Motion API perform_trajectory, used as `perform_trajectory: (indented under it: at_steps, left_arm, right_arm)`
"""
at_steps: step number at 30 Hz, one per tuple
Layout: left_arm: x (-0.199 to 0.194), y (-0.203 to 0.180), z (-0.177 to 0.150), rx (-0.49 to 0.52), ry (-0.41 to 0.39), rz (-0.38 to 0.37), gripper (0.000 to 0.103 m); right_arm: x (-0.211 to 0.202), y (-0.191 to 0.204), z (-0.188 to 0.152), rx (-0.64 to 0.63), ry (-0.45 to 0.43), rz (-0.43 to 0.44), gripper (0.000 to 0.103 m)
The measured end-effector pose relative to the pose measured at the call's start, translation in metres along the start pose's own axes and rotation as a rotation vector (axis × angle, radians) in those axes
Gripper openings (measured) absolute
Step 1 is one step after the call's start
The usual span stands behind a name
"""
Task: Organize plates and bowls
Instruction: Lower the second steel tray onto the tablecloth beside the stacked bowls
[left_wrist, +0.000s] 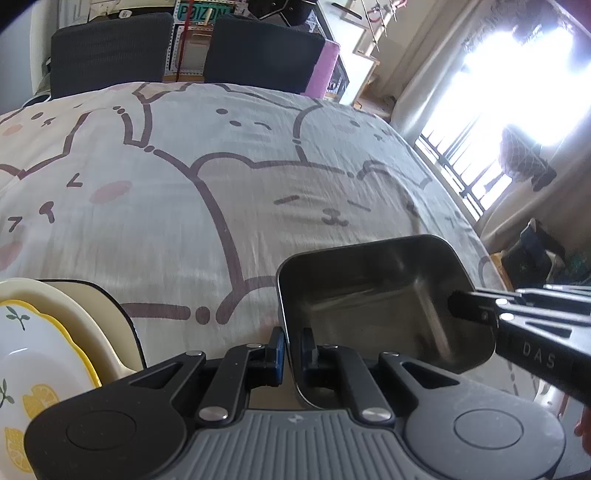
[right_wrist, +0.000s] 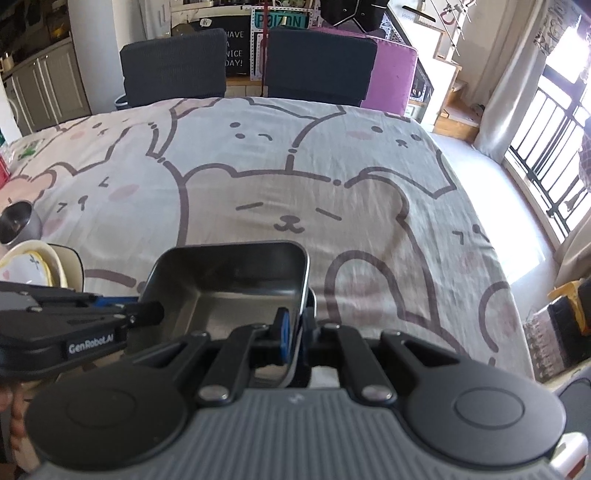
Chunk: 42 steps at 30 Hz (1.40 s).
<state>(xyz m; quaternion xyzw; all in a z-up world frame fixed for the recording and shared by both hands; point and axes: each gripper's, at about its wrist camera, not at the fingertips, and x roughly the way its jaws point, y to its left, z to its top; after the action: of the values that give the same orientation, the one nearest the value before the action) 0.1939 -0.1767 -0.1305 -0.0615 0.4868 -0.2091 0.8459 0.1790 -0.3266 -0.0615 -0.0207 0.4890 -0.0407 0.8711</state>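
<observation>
A square stainless steel dish (left_wrist: 373, 295) is held above the table between both grippers. My left gripper (left_wrist: 292, 349) is shut on its near left rim. My right gripper (right_wrist: 298, 336) is shut on its right rim; it enters the left wrist view from the right (left_wrist: 458, 302). The dish also shows in the right wrist view (right_wrist: 229, 280), with the left gripper (right_wrist: 147, 312) at its left rim. A stack of plates sits at the left: a white lemon-print plate (left_wrist: 33, 354) on cream plates (left_wrist: 85, 332).
The table has a cartoon bear tablecloth (left_wrist: 221, 206). A small steel bowl (right_wrist: 18, 221) stands at the far left. Two dark chairs (right_wrist: 173, 66) stand at the far edge. The table's right edge drops off toward a window (right_wrist: 554, 155).
</observation>
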Motion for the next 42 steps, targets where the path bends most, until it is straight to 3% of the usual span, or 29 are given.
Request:
perform_trajectory:
  at_steps: [9,20,42]
  left_arm:
    - [0.007,-0.003,-0.003,0.015,0.027,0.006,0.011]
    - [0.004,0.0,-0.004,-0.003,0.032,-0.019,0.014]
    - [0.0,0.004,-0.005,-0.008,0.043,-0.052,0.014]
  right_arm:
    - [0.014,0.0,0.003,-0.002,0.048,-0.029,0.012]
    - [0.038,0.01,-0.001,-0.112,0.116,-0.089,0.013]
    - [0.045,-0.003,-0.001,-0.051,0.151,-0.031,0.013]
